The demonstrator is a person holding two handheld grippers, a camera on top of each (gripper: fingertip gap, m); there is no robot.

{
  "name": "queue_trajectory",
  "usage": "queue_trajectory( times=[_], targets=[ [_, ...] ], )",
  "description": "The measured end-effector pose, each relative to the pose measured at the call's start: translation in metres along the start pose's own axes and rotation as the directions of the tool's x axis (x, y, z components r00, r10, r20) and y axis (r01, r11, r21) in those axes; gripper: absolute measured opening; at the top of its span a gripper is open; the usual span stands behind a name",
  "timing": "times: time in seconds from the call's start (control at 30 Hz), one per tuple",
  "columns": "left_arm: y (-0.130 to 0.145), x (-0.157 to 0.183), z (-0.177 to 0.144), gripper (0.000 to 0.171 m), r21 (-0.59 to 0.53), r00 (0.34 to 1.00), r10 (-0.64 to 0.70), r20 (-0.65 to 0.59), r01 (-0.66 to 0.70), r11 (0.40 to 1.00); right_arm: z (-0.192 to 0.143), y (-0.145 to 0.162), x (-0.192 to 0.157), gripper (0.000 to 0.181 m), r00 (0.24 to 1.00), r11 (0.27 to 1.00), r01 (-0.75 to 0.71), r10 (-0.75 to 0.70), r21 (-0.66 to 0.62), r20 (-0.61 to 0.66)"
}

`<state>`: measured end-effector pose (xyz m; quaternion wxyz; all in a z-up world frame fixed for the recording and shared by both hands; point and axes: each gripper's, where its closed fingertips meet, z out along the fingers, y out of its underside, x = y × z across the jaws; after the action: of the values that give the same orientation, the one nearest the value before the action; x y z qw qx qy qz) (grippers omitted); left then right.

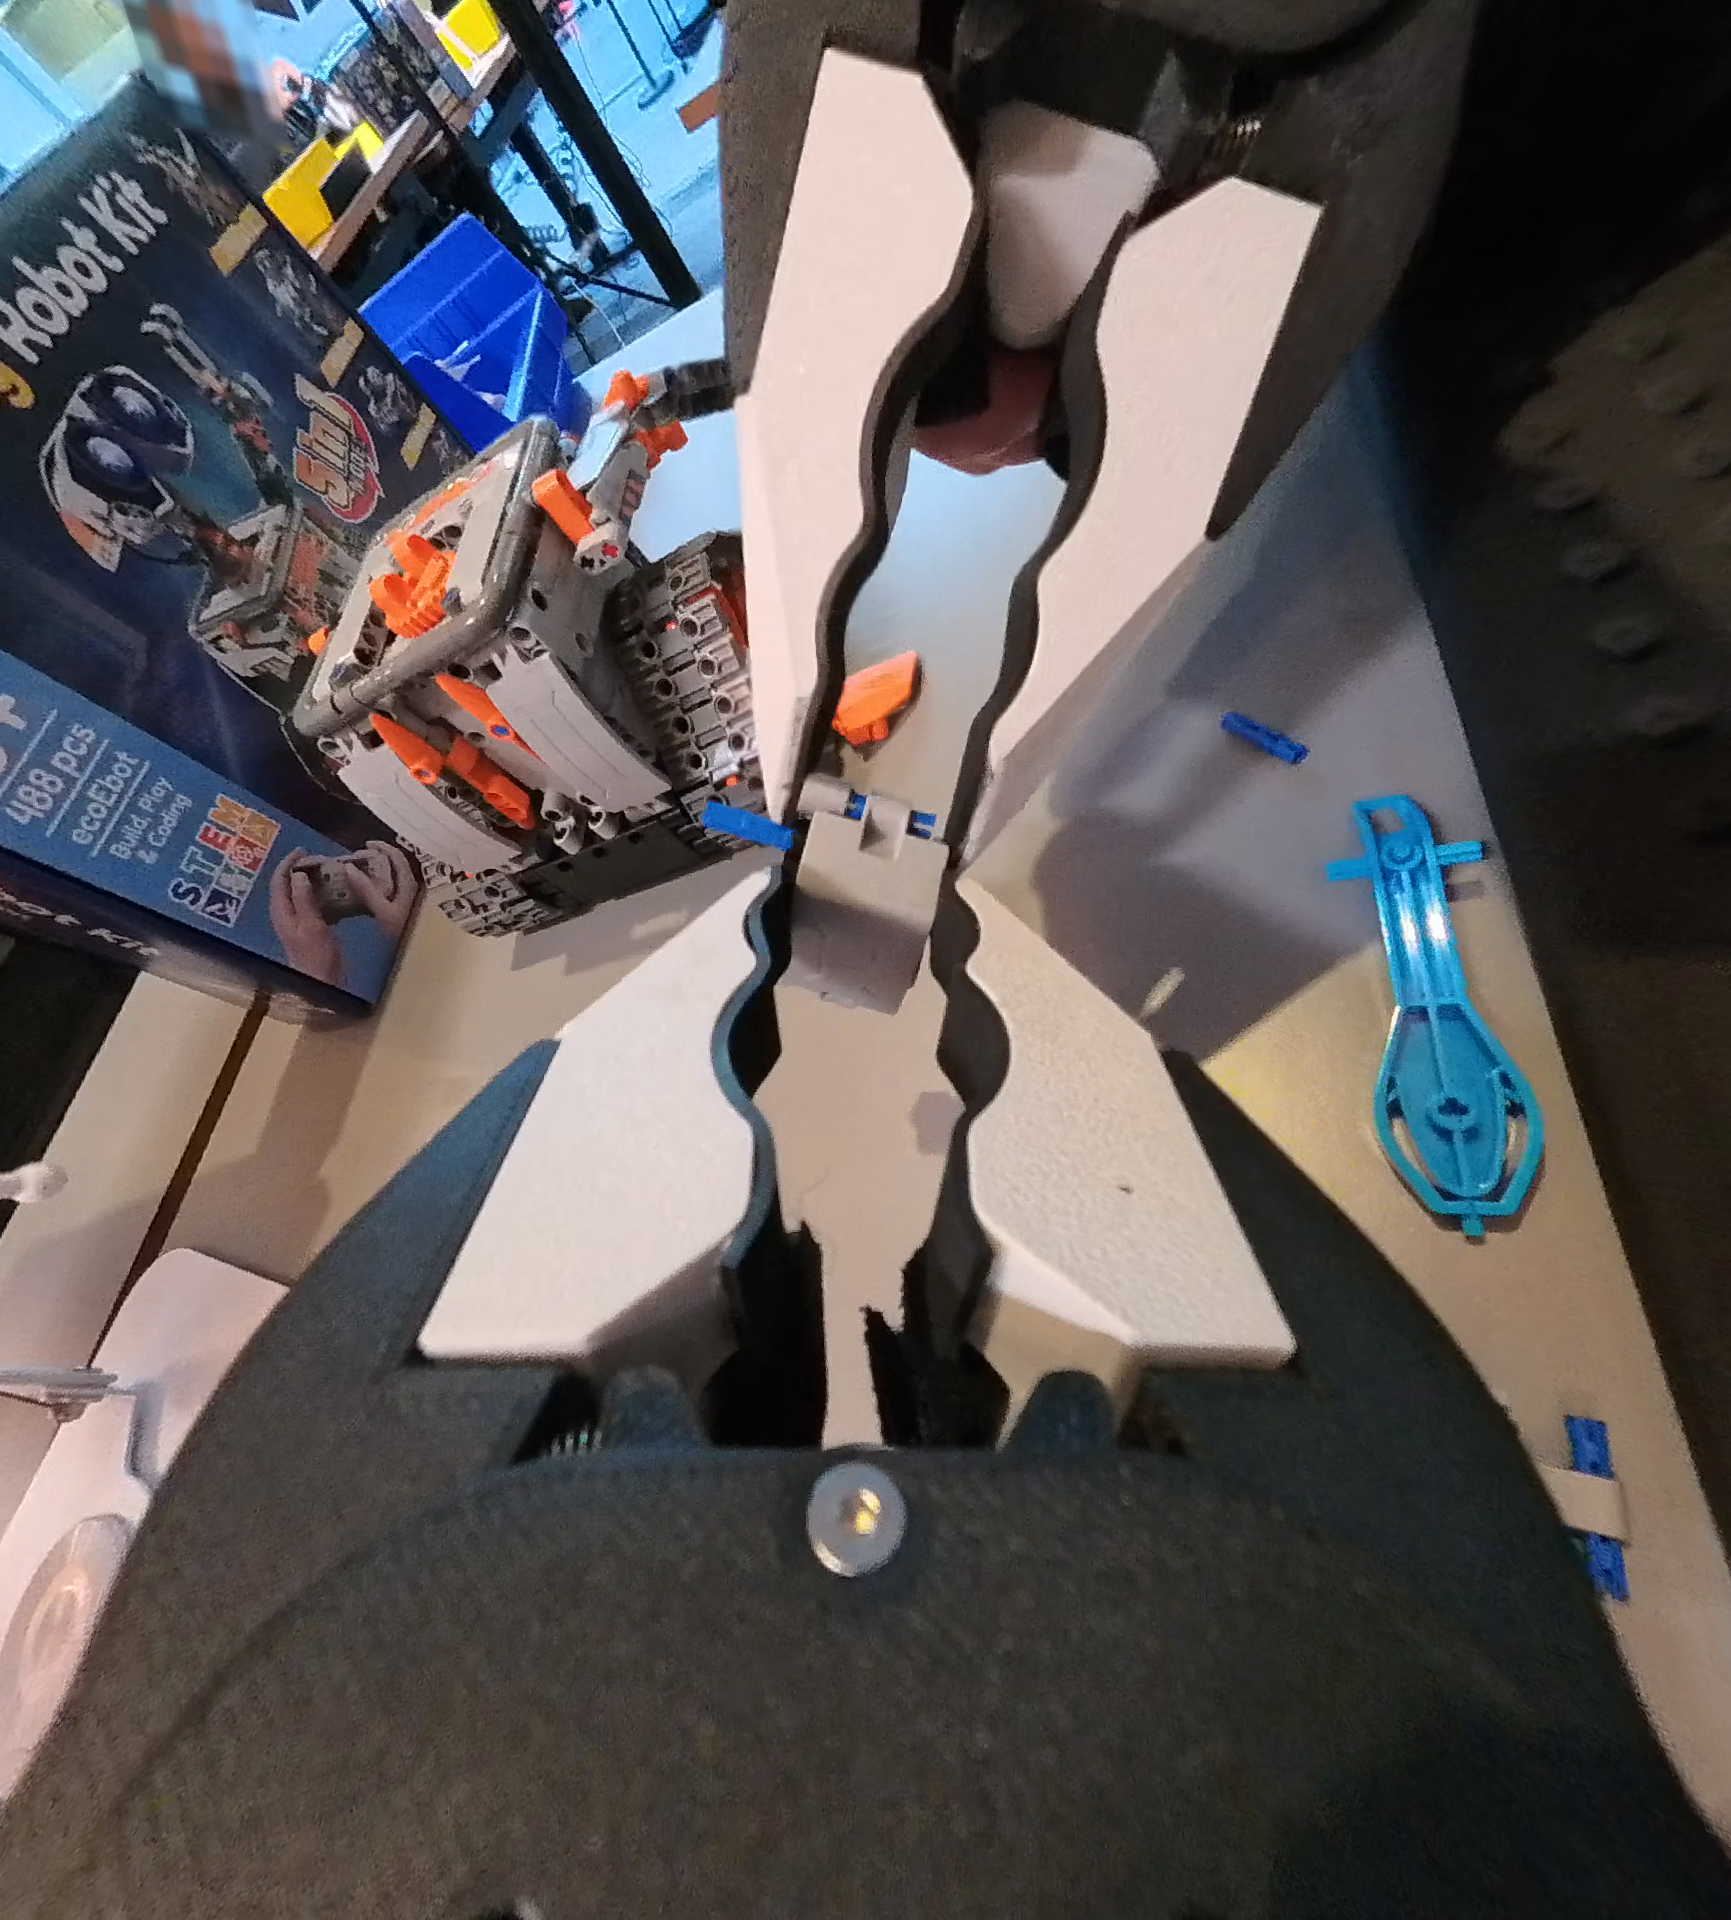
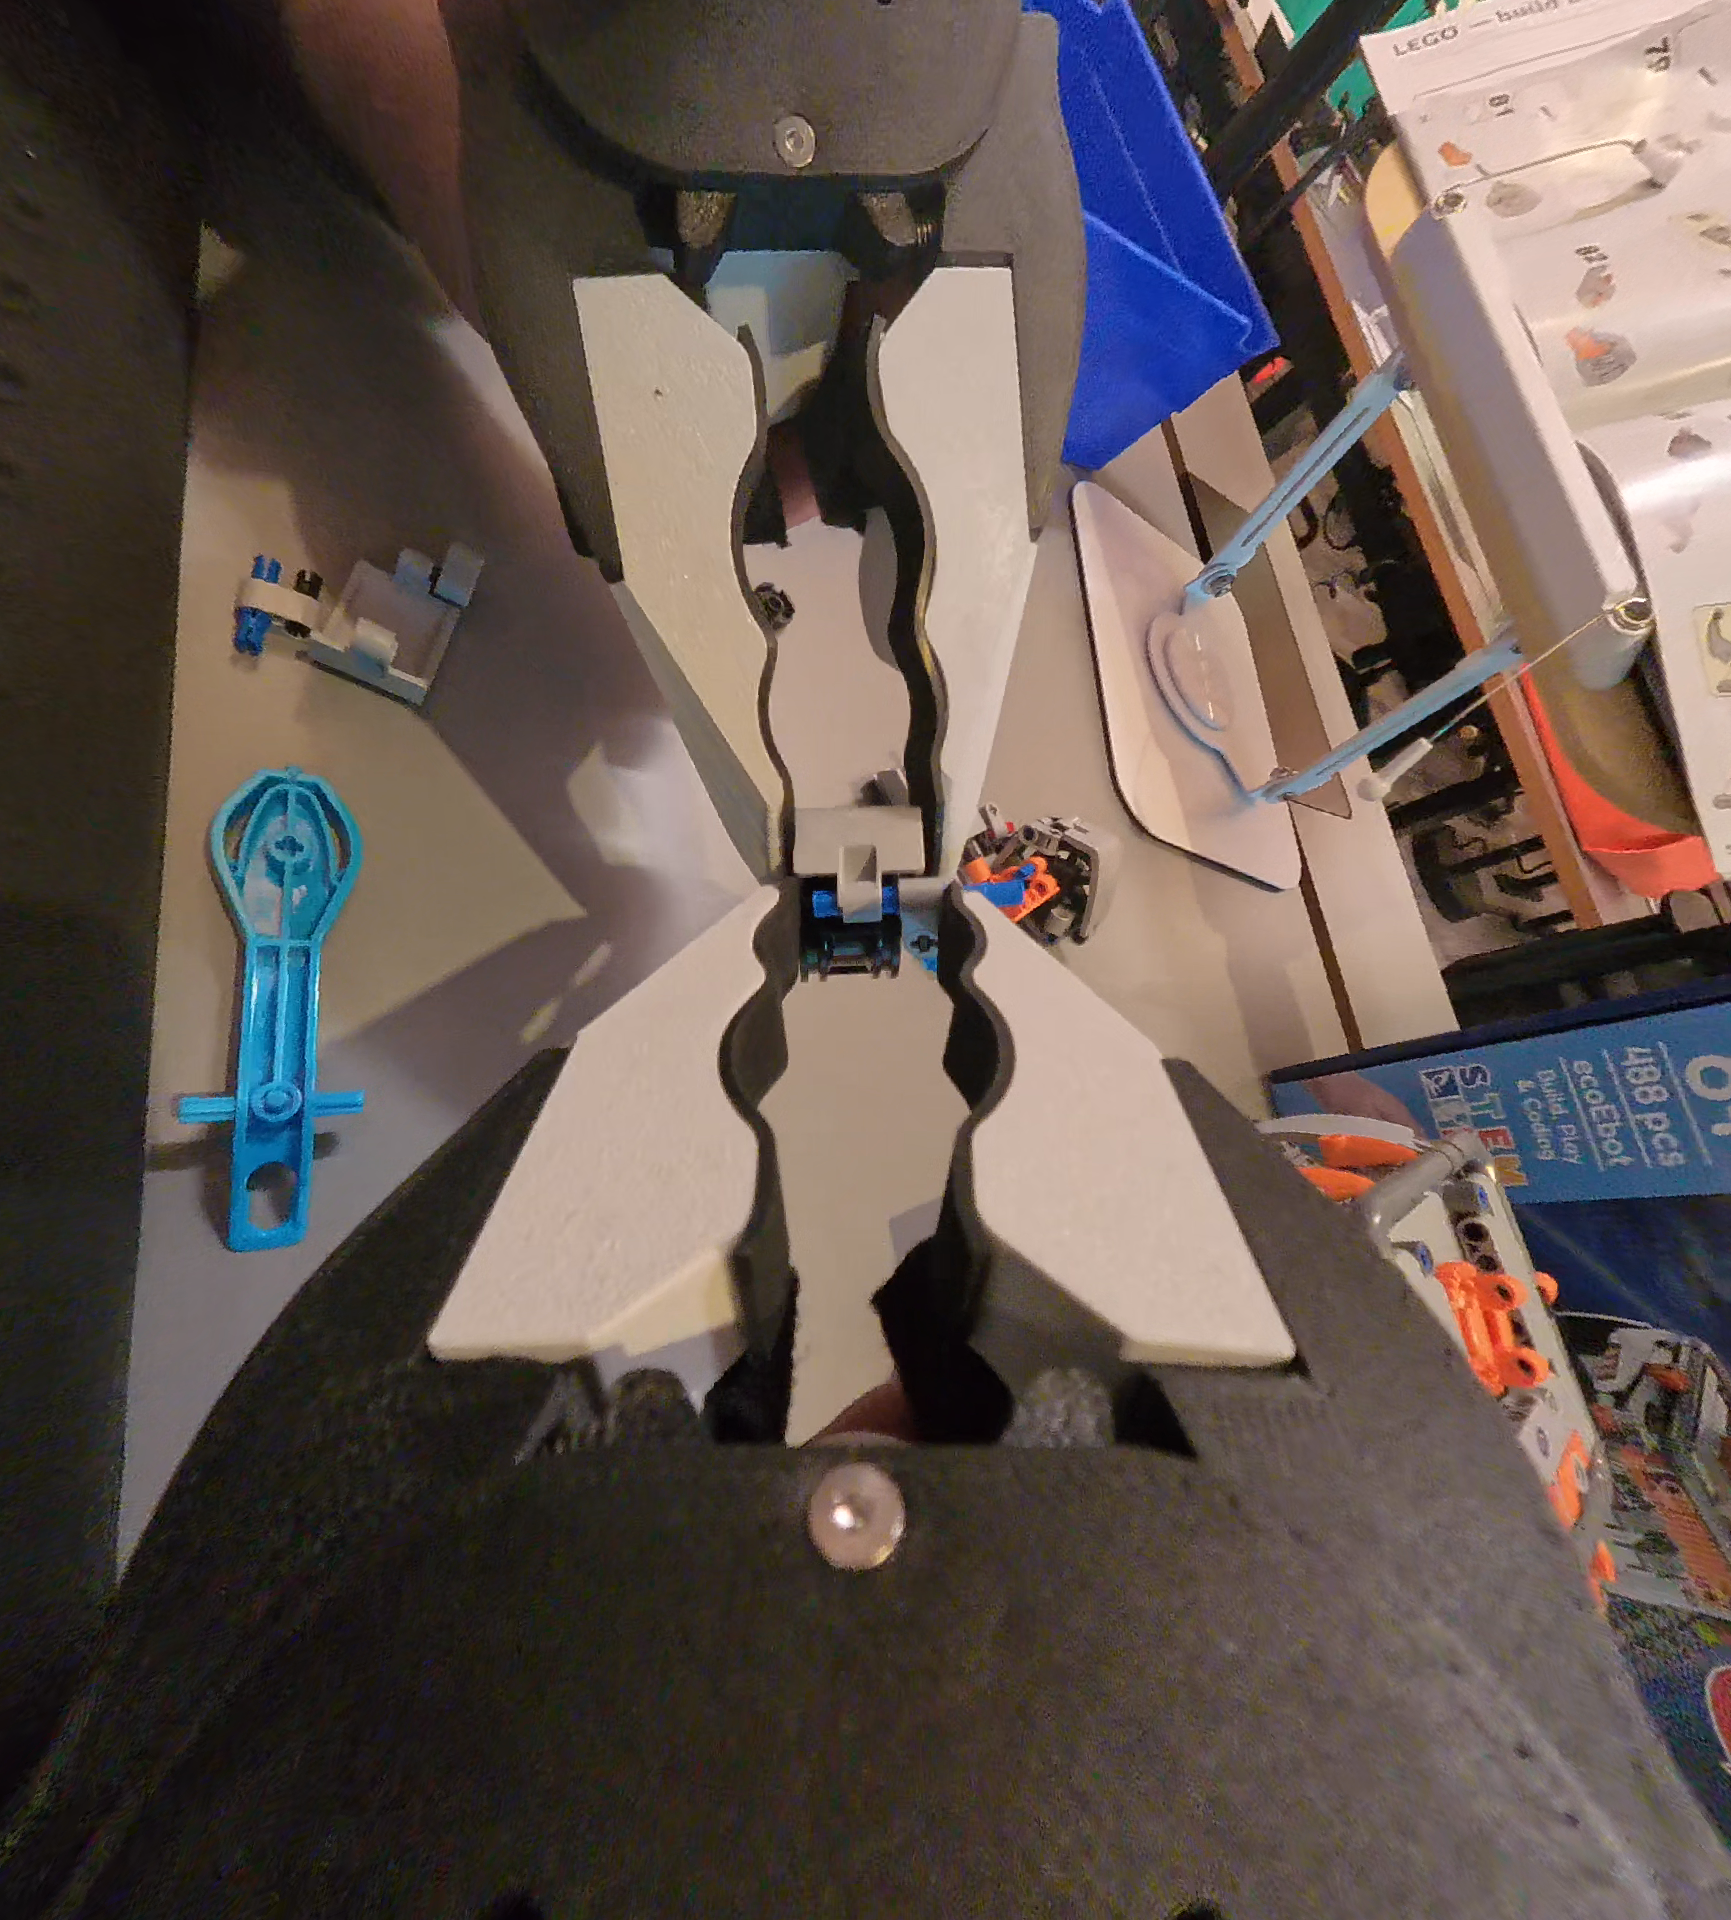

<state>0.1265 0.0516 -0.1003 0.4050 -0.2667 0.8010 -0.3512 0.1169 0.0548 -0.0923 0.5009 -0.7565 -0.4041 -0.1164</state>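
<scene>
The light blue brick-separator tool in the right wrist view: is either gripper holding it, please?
No, the light blue tool lies flat on the table, apart from both grippers.

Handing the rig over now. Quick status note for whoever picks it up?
Left gripper: shut on grey block.
Right gripper: shut on black-and-blue piece.
The two parts touch, tip to tip above the table. Cannot tell if they are seated.
On the table: blue tool, loose blue pin, orange-grey model beside the kit box.
</scene>
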Motion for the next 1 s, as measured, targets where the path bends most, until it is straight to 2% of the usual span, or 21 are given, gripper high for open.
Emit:
queue_trajectory(
  times=[0.1,0.17,0.27,0.3,0.4,0.47,0.63,0.8,1.0],
  targets=[
    [0.004,-0.001,0.001,0.024,-0.017,1.000,0.027,0.009,-0.027,0.999,0.004,0.003,0.001,0.023,0.999,1.000,-0.031,0.031,0.001,0.010],
    [0.000,-0.012,-0.003,0.025,0.029,0.999,-0.026,0.034,0.025,0.999,0.003,-0.002,0.012,0.025,0.997,0.996,-0.080,0.081,0.044,-0.008],
    [-0.003,-0.016,-0.004,0.025,0.030,0.998,0.026,0.063,-0.028,0.999,-0.005,-0.006,0.013,0.033,0.998,0.994,-0.068,0.066,0.082,0.018],
    [-0.003,-0.013,-0.003,0.025,0.035,0.999,0.015,0.042,-0.017,0.999,-0.005,-0.003,0.012,0.034,0.998,0.995,-0.059,0.058,0.076,0.026],
    [-0.007,-0.014,-0.007,0.025,0.070,0.999,0.027,0.033,-0.030,0.997,-0.013,-0.003,0.018,0.021,0.998,0.994,-0.059,0.058,0.094,0.019],
    [-0.016,-0.011,-0.011,0.025,0.142,0.998,-0.049,-0.042,0.055,0.988,-0.016,-0.005,0.018,0.019,0.995,0.988,-0.095,0.089,0.122,0.049],
    [-0.016,-0.004,-0.009,0.025,0.150,0.997,-0.009,-0.071,0.019,0.989,-0.008,-0.003,0.009,0.032,0.992,0.989,-0.101,0.092,0.106,0.089],
    [-0.016,0.002,-0.009,0.025,0.144,0.996,0.027,-0.086,-0.014,0.989,-0.008,-0.005,0.003,0.027,0.996,0.995,-0.034,0.027,0.090,0.084],
    [-0.010,0.008,-0.005,0.023,0.089,0.995,0.031,-0.093,-0.023,0.996,-0.004,0.001,-0.005,0.025,0.990,0.990,0.138,-0.137,-0.024,0.030]
  ],
)
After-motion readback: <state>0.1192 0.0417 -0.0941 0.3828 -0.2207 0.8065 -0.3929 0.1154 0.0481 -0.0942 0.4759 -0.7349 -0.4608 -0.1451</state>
